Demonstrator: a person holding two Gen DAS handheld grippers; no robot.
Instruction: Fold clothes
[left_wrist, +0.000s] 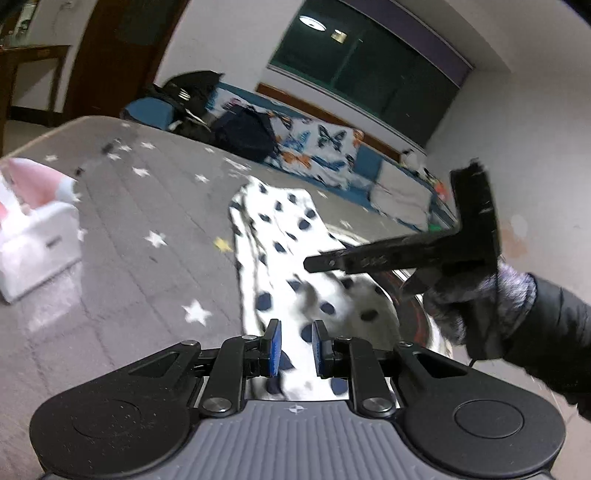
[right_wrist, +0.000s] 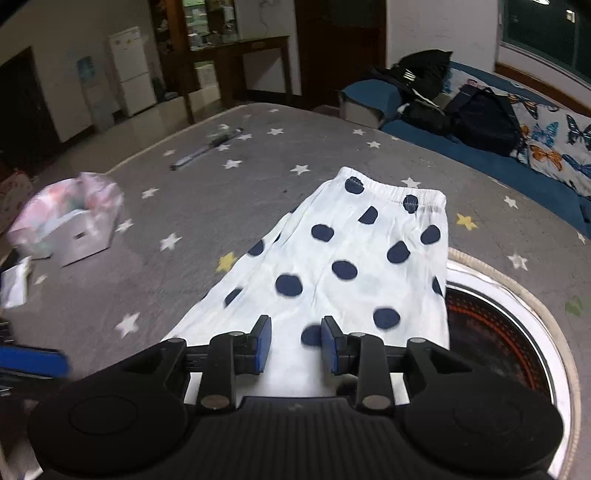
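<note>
A white garment with dark blue dots (right_wrist: 354, 258) lies on a grey cover with white stars (right_wrist: 207, 199); whether this cover is on a bed or on the floor, I cannot tell. The elastic waistband (right_wrist: 402, 192) is at the far end of the garment, and the near end of the cloth runs under both grippers.

In the right wrist view the right gripper (right_wrist: 295, 345) stands over the near end of the garment; its jaws are partly apart, the cloth is seen between them, and the blue pads do not press on it. In the left wrist view the left gripper (left_wrist: 296, 347) has a narrower gap; the dotted cloth passes between its pads, but the picture is blurred there and I cannot tell if they pinch it.

A round appliance with a chrome rim and a red-glowing inside (right_wrist: 509, 325) lies just beside the garment, on its right side — the cloth edge touches the rim. A white box with pink cloth (right_wrist: 74, 229) stands well apart from the garment, on its left. Beyond the garment's far end lies a butterfly-printed blanket (right_wrist: 554, 140) with dark bags (right_wrist: 480, 118) beside it.

A gloved hand (left_wrist: 465, 299) in a dark sleeve holds the right gripper's handle — seen from the left wrist, right of the garment.
</note>
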